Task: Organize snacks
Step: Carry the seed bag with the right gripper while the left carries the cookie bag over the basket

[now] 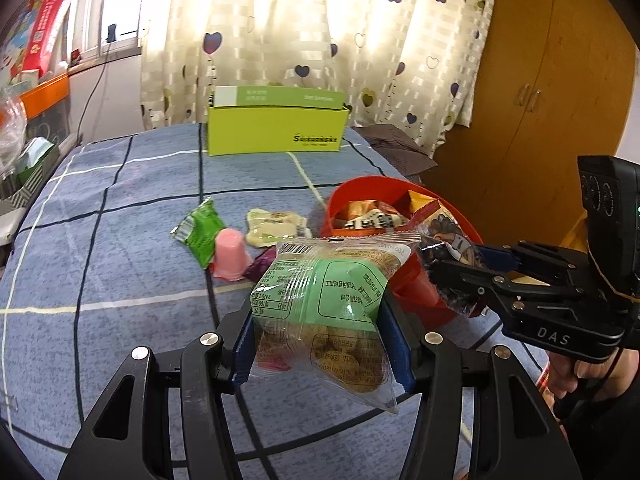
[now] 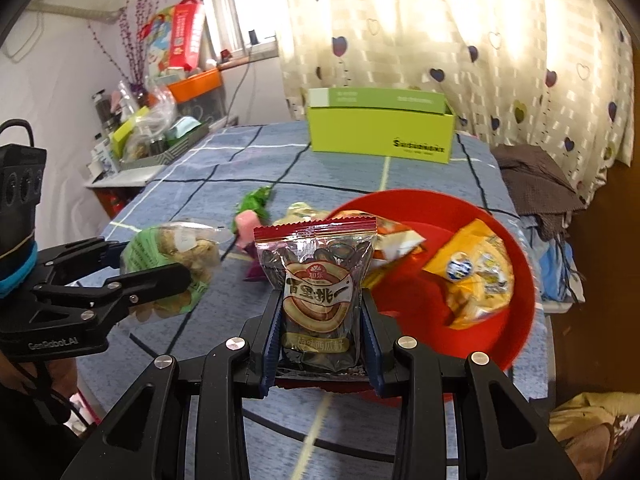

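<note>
Left wrist view: both grippers are carrying 1 snack packet each above the checked blue worktop (image 1: 120,216), mid-sort.

The left gripper (image 1: 320,344) is clamping its fingers on a clear green-label pastry bag (image 1: 320,300); the right gripper (image 2: 320,344) is pinching a dark, glossy melon-seed packet (image 2: 320,280) with a red top seal. Judging by the red bowl (image 2: 516,320) already holding packets, the next move is probably lowering each packet over the bowl and opening the fingers. Loose snacks, including a pink jelly cup (image 1: 229,254), are lying beside it.

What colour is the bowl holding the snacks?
Red, seen best in the right wrist view.
</note>
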A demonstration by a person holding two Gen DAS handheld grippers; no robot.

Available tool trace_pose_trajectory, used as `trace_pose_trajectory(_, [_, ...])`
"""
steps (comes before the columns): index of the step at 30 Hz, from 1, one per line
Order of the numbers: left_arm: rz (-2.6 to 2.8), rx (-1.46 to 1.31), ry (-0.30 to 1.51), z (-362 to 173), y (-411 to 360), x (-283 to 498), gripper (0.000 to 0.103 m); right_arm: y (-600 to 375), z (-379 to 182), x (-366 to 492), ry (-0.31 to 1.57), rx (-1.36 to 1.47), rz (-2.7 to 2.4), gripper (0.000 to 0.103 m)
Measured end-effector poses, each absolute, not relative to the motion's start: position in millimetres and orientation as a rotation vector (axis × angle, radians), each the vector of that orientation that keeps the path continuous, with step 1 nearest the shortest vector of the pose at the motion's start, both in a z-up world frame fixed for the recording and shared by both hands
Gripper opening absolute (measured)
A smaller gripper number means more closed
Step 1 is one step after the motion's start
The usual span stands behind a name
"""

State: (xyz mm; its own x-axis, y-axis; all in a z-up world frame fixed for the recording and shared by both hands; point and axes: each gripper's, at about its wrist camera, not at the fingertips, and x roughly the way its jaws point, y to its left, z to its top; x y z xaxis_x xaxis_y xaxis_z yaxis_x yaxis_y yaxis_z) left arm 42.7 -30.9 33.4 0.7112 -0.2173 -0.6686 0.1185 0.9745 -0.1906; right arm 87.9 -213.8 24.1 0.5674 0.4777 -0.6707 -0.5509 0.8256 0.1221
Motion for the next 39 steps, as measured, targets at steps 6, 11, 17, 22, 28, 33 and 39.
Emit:
trace_pose_trajectory(6, [-0.224,-0.119,0.756,37,-45,50,0.056,-245,22,103,0.765,-0.07,0.522,0.033])
trace_pose_trajectory(11, [-0.249,-0.108,0.765,36,-55,57,0.056,-270,18,117,0.782,-0.038,0.441,0.033])
trace_pose_trajectory(17, [-0.285,-0.092,0.779,34,-68,68,0.056,-281,8,132,0.816,-0.026,0.405,0.033])
trace_pose_trajectory(22, [-0.31,-0.082,0.785,33,-77,77,0.056,-276,-6,151,0.858,-0.037,0.387,0.033])
trace_pose_trajectory(28, [-0.32,-0.071,0.799,30,-84,85,0.056,-273,-13,176,0.855,-0.028,0.382,0.033])
trace_pose_trajectory(33, [-0.33,-0.071,0.827,22,-90,97,0.056,-270,-13,195,0.835,-0.012,0.408,0.033])
trace_pose_trajectory(39, [-0.348,-0.042,0.832,21,-102,108,0.056,-277,-19,185,0.861,0.001,0.388,0.033])
